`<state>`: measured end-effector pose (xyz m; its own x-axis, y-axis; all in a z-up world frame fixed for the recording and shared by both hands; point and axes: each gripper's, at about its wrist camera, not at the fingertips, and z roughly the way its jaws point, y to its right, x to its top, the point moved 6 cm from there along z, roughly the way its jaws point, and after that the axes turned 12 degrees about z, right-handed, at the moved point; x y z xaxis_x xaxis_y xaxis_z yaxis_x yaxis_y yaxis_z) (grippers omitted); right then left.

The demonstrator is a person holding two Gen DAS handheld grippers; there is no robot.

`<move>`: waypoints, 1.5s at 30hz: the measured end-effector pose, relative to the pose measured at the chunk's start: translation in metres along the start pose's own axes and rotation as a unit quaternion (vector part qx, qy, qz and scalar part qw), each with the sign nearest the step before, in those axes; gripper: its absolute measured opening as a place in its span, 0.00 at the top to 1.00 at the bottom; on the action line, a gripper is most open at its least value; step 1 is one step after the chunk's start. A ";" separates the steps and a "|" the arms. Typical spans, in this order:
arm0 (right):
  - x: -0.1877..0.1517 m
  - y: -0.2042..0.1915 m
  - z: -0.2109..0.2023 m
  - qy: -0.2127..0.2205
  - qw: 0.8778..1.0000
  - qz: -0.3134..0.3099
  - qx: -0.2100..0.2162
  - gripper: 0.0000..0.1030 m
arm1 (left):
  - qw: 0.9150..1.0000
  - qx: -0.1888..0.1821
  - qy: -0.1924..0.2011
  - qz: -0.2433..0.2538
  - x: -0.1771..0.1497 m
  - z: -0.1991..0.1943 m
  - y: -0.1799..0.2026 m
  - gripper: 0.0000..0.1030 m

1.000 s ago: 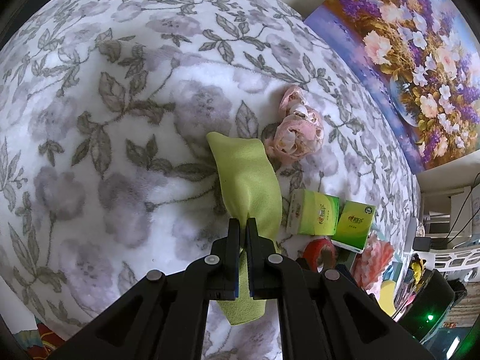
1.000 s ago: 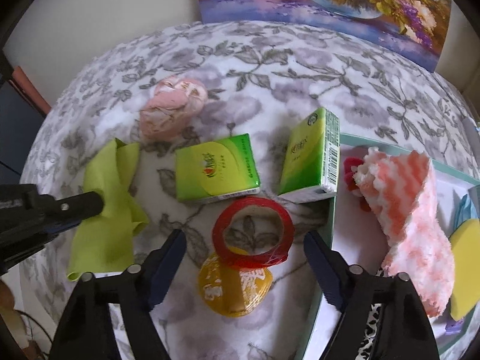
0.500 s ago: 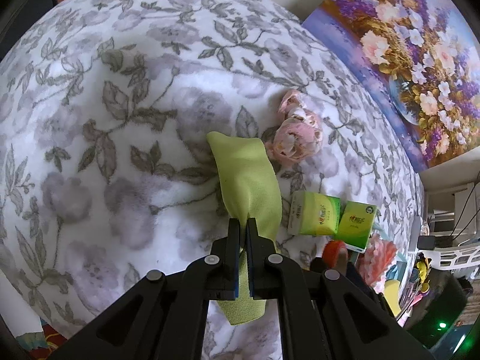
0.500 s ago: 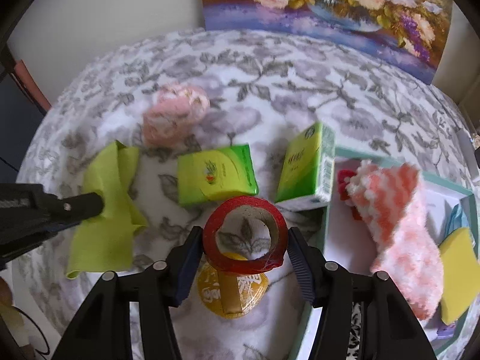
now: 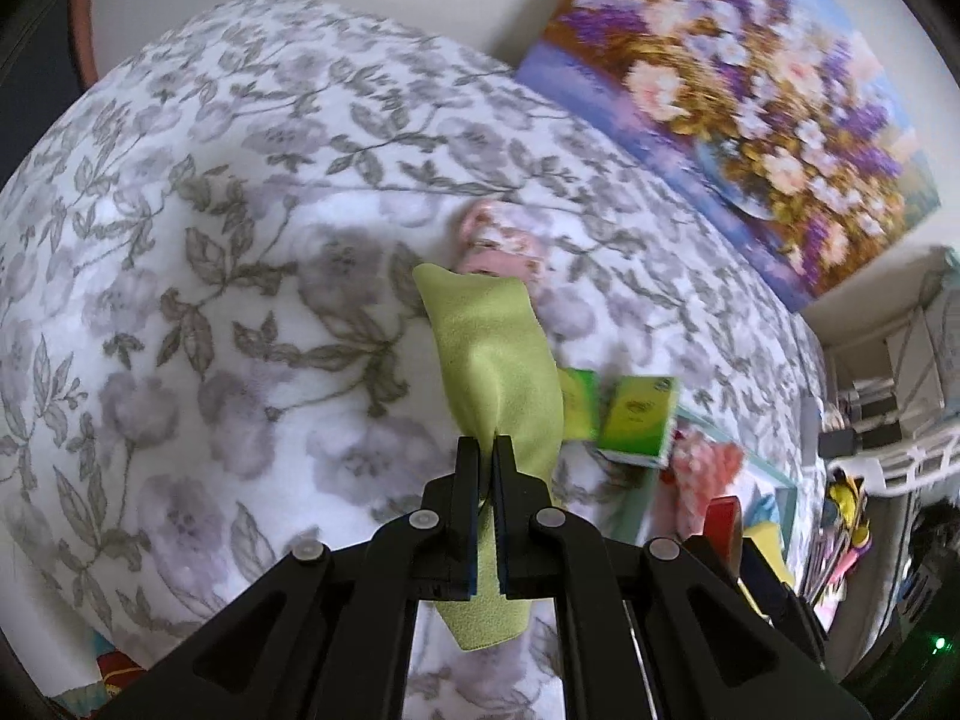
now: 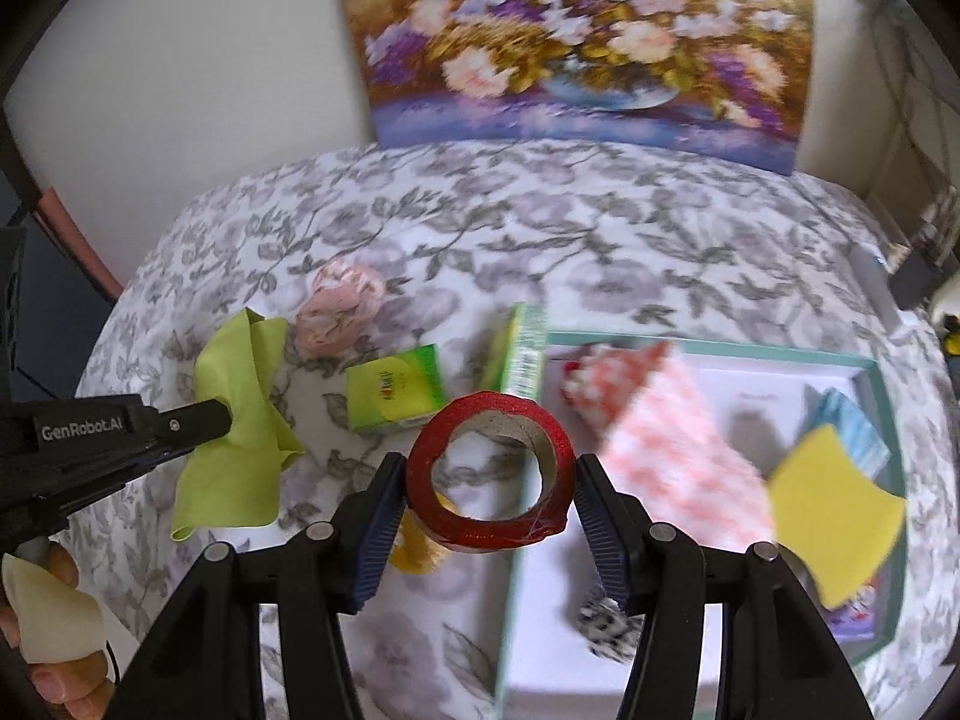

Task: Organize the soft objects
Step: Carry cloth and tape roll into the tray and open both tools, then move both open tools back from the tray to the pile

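A lime-green cloth (image 5: 498, 360) hangs pinched in my left gripper (image 5: 493, 450), which is shut on its folded edge; most of the cloth is off the flowered bedspread (image 5: 180, 300). The right wrist view shows the same cloth (image 6: 240, 456) at the left. My right gripper (image 6: 487, 468) is shut on a red tape roll (image 6: 480, 531), held flat between both pads above the bedspread. A pink crumpled cloth (image 6: 339, 312) lies beyond the green one. To the right, a teal-rimmed tray (image 6: 720, 348) holds a pink-and-white towel (image 6: 672, 456) and a yellow sponge (image 6: 834, 510).
Two green tissue packs (image 6: 396, 387) (image 6: 522, 354) sit just past the tape roll, one lying flat and one on edge against the tray. A yellow round item (image 6: 417, 546) lies below the roll. A flower painting (image 6: 576, 42) leans on the back wall. A hand (image 6: 54, 600) shows at lower left.
My right jaws closed on the red tape roll and lifted it off the yellow item. Both grippers rose, and the green cloth came up with the left one.
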<state>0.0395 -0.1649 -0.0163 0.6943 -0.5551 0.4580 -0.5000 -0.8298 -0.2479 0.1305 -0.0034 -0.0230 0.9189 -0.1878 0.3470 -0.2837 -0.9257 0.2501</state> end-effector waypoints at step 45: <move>-0.035 0.191 -0.036 -0.040 0.978 0.178 -0.101 0.00 | 0.986 0.018 -0.091 0.141 -0.079 0.048 0.135 0.20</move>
<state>-0.0985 -0.3020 -0.0487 0.4921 -0.8163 0.3025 -0.8038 -0.5595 -0.2021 0.0327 -0.1292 -0.0601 0.8400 -0.4918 0.2292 -0.5277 -0.8388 0.1342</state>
